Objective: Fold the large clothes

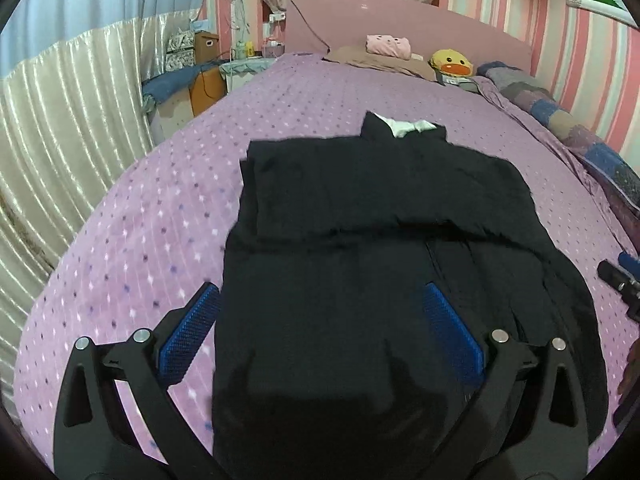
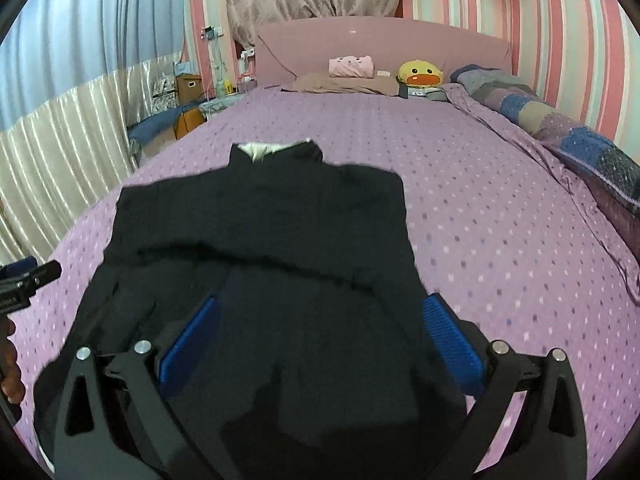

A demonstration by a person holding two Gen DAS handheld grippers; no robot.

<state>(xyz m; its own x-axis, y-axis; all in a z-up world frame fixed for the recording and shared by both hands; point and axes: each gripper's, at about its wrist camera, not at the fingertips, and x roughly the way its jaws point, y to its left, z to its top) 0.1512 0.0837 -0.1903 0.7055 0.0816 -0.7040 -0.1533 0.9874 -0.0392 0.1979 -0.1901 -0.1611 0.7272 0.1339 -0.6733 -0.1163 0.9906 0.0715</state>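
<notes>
A large black garment (image 1: 380, 216) with a white collar lining (image 1: 404, 126) lies flat on the purple bedspread (image 1: 168, 208), its sleeves folded across the body. My left gripper (image 1: 320, 304) hovers open over its lower left part; one blue pad (image 1: 192, 328) is over the bedspread, the other over the cloth. In the right wrist view the same garment (image 2: 260, 232) spreads below my right gripper (image 2: 320, 316), which is open above the lower right part. The other gripper's black tip (image 2: 36, 276) shows at the left edge there.
Pillows, a pink folded cloth (image 2: 351, 67) and a yellow duck plush (image 2: 420, 74) sit at the headboard. A patchwork quilt roll (image 2: 560, 132) runs along the right side. Boxes and a nightstand (image 1: 200, 76) stand left of the bed, beside the curtains.
</notes>
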